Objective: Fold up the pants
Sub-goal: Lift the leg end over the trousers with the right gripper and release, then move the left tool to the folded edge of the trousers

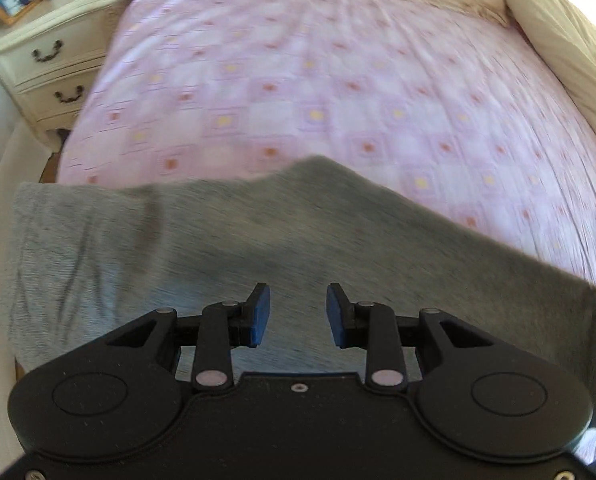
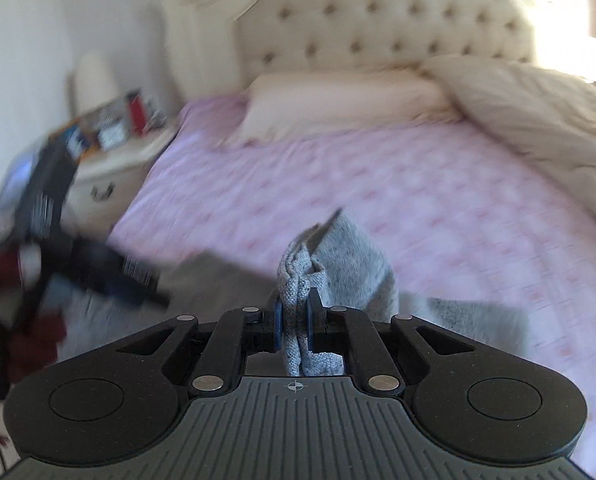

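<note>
Grey knit pants [image 1: 226,240] lie across the near edge of the bed [image 1: 337,80], long axis running left-right along that edge; one end flat toward the near-left corner by the nightstand [image 1: 54,52], the rest stretching off to the right and out of the left wrist view.

Left gripper [image 1: 298,316] hangs over the mid part of the fabric, pointing down at it, blue pads about half apart w/ nothing between them, so it's not gripping. Contact w/ cloth: can't tell, pic is blurred.

Right gripper [image 2: 294,320] is clamped on a bunched fold of the pants [image 2: 337,264], cloth lifted off the pink sheet [image 2: 417,184] and standing up past the fingertips.

Key relation, as I judge it: the held end is up and to the right, the flat part lies to the left under the left gripper. So the fold prob runs along the long axis, right hand carrying its end over toward the left end, w/ the left hand nearer the flat part to pin it.
</note>
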Demonstrator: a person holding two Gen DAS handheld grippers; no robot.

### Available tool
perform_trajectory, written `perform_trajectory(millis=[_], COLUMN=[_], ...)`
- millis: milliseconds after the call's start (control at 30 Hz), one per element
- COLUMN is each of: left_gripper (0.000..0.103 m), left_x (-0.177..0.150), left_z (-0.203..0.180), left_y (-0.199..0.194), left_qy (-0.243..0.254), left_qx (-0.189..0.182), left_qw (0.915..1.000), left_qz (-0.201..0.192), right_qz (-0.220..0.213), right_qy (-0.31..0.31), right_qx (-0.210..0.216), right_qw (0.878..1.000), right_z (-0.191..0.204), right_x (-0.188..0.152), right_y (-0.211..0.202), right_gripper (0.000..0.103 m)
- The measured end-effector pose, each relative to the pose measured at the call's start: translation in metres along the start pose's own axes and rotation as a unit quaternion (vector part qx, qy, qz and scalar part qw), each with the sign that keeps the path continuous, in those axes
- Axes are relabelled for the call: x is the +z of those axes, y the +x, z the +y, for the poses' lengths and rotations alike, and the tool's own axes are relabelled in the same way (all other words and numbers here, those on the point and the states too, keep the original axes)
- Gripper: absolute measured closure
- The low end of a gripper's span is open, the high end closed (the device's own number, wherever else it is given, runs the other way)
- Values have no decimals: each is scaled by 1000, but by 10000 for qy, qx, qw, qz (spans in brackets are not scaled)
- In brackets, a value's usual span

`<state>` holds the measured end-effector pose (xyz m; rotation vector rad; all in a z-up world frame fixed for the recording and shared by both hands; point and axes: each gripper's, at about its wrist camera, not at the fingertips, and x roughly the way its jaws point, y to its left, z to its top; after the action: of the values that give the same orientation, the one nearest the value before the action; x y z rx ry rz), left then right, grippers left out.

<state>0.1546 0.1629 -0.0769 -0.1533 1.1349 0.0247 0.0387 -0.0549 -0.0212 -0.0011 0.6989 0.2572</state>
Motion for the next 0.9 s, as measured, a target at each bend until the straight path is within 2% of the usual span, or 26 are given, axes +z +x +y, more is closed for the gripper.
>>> perform_trajectory(millis=[100,200,267,333,367,400,500,567,667,700,800,833,900], left_gripper=[64,64,64,64,64,64,64,63,61,61,61,61,61], left_x=[3,2,1,0,0,-1,-6,-9,-16,-18,-24,-25,-28], left_z=[16,24,24,21,18,14,-2,-12,-24,-27,-29,-28,-24], left_y=[3,5,4,6,7,5,-2,-3,3,5,11,11,12], left_qy=[-168,-212,-189,-148,-94,-30,228,374,525,546,623,653,690], left_qx=[93,111,54,-17,-75,-136,-312,-418,-510,-460,-282,-280,-275], left_qw=[9998,9997,9998,9999,9999,9999,9992,9984,9972,9972,9971,9968,9964], left_qz=[-3,26,62,75,79,77,51,40,167,223,338,372,410], right_qz=[445,573,607,631,706,676,427,399,402,453,741,795,782], right_qy=[-441,-964,-999,-725,-692,-763,-807,-409,287,580,1546,1653,1442], right_qx=[46,-62,331,1086,1305,1347,1281,1166,661,518,541,497,502], right_qw=[9980,9937,9926,9894,9865,9856,9876,9915,9966,9959,9837,9818,9852], right_z=[43,71,73,66,64,64,48,27,-9,-21,-52,-56,-51], right_x=[-34,-56,-55,-46,-40,-36,-20,-10,1,3,4,3,-2], right_y=[37,49,44,31,25,15,-10,-18,-13,-8,5,6,-1], right_gripper=[92,87,78,78,78,78,78,78,78,78,78,78,78])
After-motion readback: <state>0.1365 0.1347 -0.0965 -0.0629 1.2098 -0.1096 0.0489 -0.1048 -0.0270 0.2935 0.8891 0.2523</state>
